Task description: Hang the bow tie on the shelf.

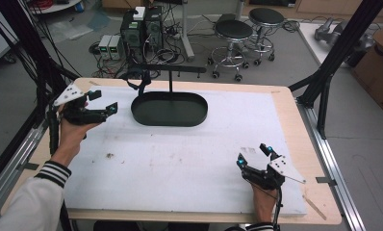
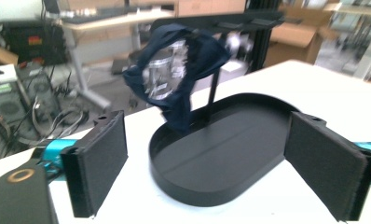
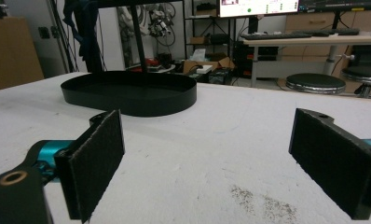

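A black oval tray (image 1: 170,122) sits at the far middle of the white mat, with a thin black post and crossbar (image 1: 170,70) rising from it. From the bar's left end hangs a dark blue cloth pouch (image 1: 139,83) with a clear shiny panel (image 2: 167,70). Left of the tray, my left gripper (image 1: 104,100) is held above the mat, open and empty, and points at the tray (image 2: 183,196) and pouch. My right gripper (image 1: 253,155) rests low near the mat's front right, open, with nothing between its pads (image 3: 97,158). It faces the tray (image 3: 127,105) from a distance.
The white mat (image 1: 180,163) covers a wooden table (image 1: 319,202). Black frame struts (image 1: 341,53) stand at the table's left and right sides. On the floor behind the table are computer boxes with cables (image 1: 141,29) and two stools (image 1: 234,31). A cardboard box (image 1: 379,67) stands at the right.
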{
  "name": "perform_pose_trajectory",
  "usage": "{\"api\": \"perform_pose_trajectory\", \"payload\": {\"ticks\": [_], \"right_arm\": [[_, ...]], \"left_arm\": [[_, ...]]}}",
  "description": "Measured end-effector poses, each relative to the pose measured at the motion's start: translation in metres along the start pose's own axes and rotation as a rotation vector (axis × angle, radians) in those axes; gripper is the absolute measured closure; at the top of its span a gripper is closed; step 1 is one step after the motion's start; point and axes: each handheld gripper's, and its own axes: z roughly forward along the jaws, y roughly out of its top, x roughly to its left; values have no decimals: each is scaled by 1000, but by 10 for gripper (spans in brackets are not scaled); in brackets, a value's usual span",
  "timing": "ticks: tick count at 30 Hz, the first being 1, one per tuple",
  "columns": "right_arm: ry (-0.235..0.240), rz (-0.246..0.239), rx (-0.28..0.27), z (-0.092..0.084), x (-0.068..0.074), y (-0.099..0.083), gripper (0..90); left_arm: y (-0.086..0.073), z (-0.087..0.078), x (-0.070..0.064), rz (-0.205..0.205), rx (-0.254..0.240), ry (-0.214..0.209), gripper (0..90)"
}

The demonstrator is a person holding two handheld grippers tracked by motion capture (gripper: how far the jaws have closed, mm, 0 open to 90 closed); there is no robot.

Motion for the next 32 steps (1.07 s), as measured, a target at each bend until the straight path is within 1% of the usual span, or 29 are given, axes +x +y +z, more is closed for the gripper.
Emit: {"api": "perform_pose_trajectory", "payload": {"ticks": [1,2,4,5,8,9,11,14,15,16,18,19,20,22,23,25,27,30,32], "right_arm": [[-1,6,1,0,0,0,93],[-5,3,-3,0,-1,0,93],[-5,-3,-8,0,-1,0,93],[-7,-4,-8,0,0,0,93],[-9,-6,-7,-1,1,0,93],[-9,-8,-9,-1,1,0,93],[-10,-12,-10,-1,1,-1,93],[-10,-16,-10,-1,2,0,93],[-10,-16,-11,-1,2,0,93],[-10,-16,-10,-1,2,0,93],[-10,-17,-11,-1,2,-1,93],[-10,-22,-13,-1,2,-1,93],[-9,-23,-10,-1,2,-1,93],[-6,-21,-9,-1,3,-1,93],[-6,-22,-10,-1,3,-1,92],[-5,-24,-13,-1,2,-1,93],[-6,-24,-20,-1,2,-1,92],[-6,-22,-23,-2,2,-1,93],[-7,-25,-29,-3,2,-1,93]], "left_arm": [[-4,-5,-3,-9,-17,-10,121],[-8,-11,-6,-8,-38,-14,116],[-15,-20,-12,-13,-61,-22,107],[-20,-24,-14,-18,-71,-31,104],[-32,-36,-21,-12,-92,-36,81],[-37,-40,-23,-7,-102,-37,78],[-47,-48,-26,8,-113,-18,78],[-65,-57,-30,-31,-139,-17,74],[-70,-60,-31,-35,-140,-10,68],[-75,-63,-33,-44,-150,-12,68],[-85,-66,-36,-60,-156,-10,67],[-89,-67,-37,-62,-159,-12,63],[-93,-68,-40,-53,-156,-5,63],[-99,-69,-44,-18,-160,9,63],[-101,-70,-45,-13,-165,8,63],[-103,-69,-46,-18,-171,-6,63],[-105,-69,-48,-10,-173,-4,63],[-108,-67,-49,-17,-182,-11,63],[-112,-66,-51,-16,-185,-8,63]]}}
